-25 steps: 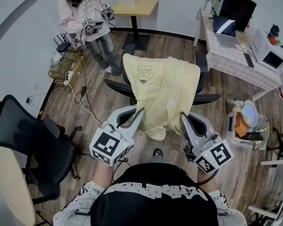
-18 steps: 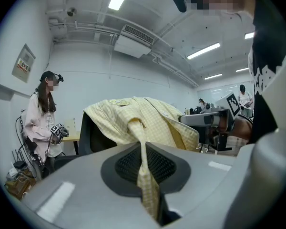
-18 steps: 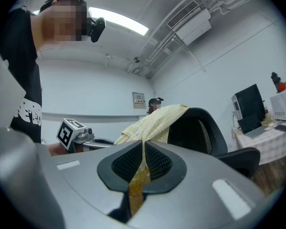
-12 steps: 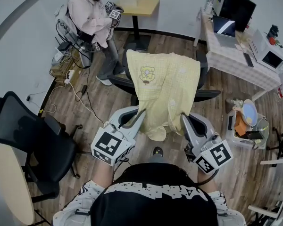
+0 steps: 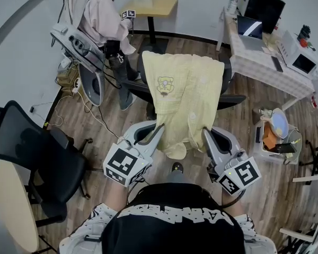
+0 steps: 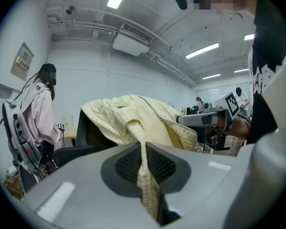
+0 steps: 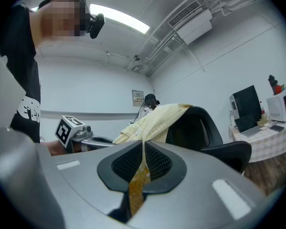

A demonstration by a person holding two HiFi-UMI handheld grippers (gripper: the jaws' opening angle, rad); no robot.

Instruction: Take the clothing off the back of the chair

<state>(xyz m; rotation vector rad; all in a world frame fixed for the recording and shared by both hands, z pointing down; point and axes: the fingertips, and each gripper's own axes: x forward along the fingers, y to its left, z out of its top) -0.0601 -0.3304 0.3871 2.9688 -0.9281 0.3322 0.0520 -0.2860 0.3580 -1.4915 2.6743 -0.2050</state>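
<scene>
Yellow shirt (image 5: 186, 91), pinched by my left gripper (image 5: 159, 127) and right gripper (image 5: 204, 132).
Each clamped a lower edge; the rest lay draped over the chair (image 5: 232, 99) back. Pulling it off was in hand; next, I judged, it needed lifting clear of the backrest.

Head camera: above me, looking steeply down. One camera sits close behind each of my jaw pairs, facing forward. All share the yellow shirt (image 5: 183, 99) and office chair (image 5: 228, 73).
</scene>
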